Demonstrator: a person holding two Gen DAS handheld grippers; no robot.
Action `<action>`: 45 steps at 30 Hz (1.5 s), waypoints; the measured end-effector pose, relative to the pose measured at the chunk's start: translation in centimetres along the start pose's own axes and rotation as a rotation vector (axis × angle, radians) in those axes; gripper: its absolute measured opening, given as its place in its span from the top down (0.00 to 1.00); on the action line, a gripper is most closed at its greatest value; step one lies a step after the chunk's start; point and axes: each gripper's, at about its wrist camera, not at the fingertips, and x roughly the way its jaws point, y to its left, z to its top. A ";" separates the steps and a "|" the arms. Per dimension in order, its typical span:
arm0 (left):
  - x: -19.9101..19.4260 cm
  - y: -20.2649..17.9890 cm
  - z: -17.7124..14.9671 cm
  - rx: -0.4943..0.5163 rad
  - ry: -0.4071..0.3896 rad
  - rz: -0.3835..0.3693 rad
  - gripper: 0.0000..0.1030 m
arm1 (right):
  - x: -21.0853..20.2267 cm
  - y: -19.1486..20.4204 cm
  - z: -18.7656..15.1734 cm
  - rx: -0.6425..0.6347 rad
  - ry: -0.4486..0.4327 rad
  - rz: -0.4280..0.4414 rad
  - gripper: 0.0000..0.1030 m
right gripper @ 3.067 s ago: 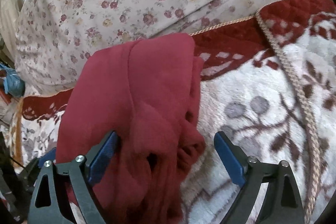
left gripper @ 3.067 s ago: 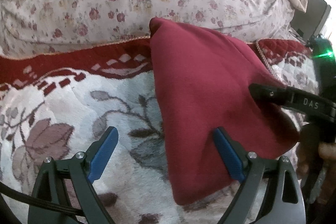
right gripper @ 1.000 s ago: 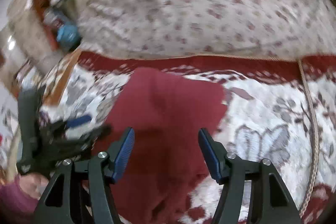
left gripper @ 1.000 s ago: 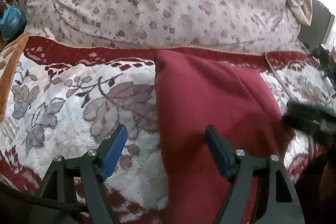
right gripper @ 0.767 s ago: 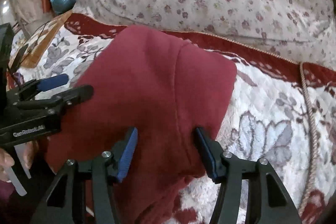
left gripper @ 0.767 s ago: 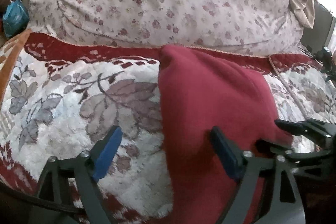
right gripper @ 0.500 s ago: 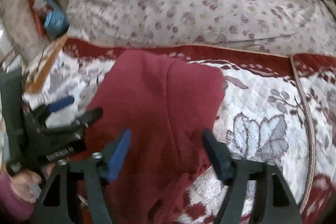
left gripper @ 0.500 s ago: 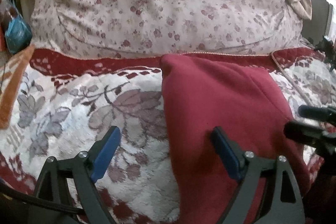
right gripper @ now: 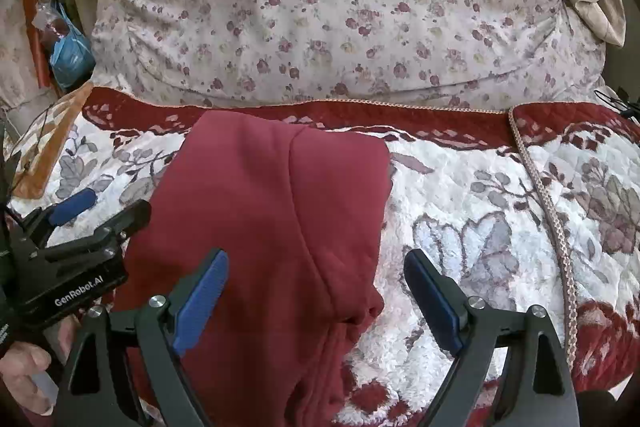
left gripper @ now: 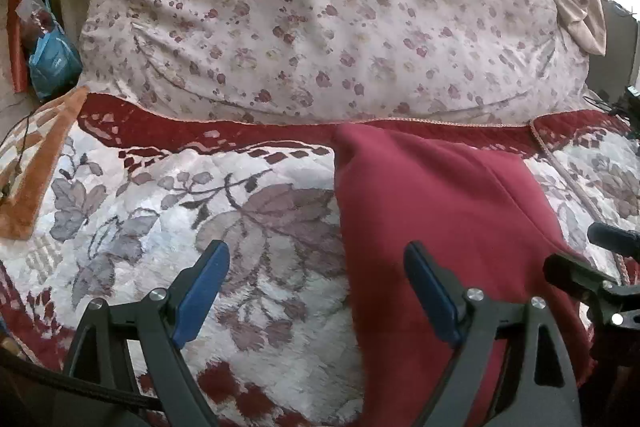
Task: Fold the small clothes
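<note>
Release is seen at both ends: since a second ago the left hand-held gripper has been spread clear and the right hand-held gripper is opening, leaving the red garment folded lengthwise on the bed, ready for a cross fold.

- Left wrist view: looks forward and down, close over the bed, toward the floral pillow.
- Right wrist view: same heading, set slightly to the right.
- Both share the red garment, pillow and patterned blanket.
</note>
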 end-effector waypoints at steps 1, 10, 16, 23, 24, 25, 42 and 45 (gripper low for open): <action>-0.1 0.0 0.0 0.002 -0.005 0.006 0.15 | 0.1 0.0 0.0 0.001 0.000 0.000 0.10; -0.1 -0.2 0.0 0.015 -0.013 0.025 0.15 | 0.3 0.1 0.0 0.003 0.000 -0.004 0.10; -0.1 -0.3 0.0 0.012 -0.016 0.024 0.15 | 0.9 0.5 -0.1 0.007 0.015 0.001 0.10; 0.0 -0.3 0.0 0.013 -0.016 0.028 0.15 | 1.1 0.7 -0.2 0.007 0.017 0.000 0.10; 0.0 -0.3 0.0 0.013 -0.015 0.027 0.15 | 1.1 0.7 -0.2 0.008 0.019 0.000 0.10; 0.1 -0.3 0.0 0.013 -0.015 0.027 0.15 | 1.1 0.7 -0.2 0.010 0.021 0.000 0.10; 0.1 -0.1 -0.1 0.012 -0.005 0.022 0.15 | 1.4 0.9 -0.4 0.023 0.025 0.010 0.10; 0.1 -0.1 -0.1 0.013 -0.006 0.023 0.15 | 1.4 0.9 -0.4 0.025 0.031 0.012 0.10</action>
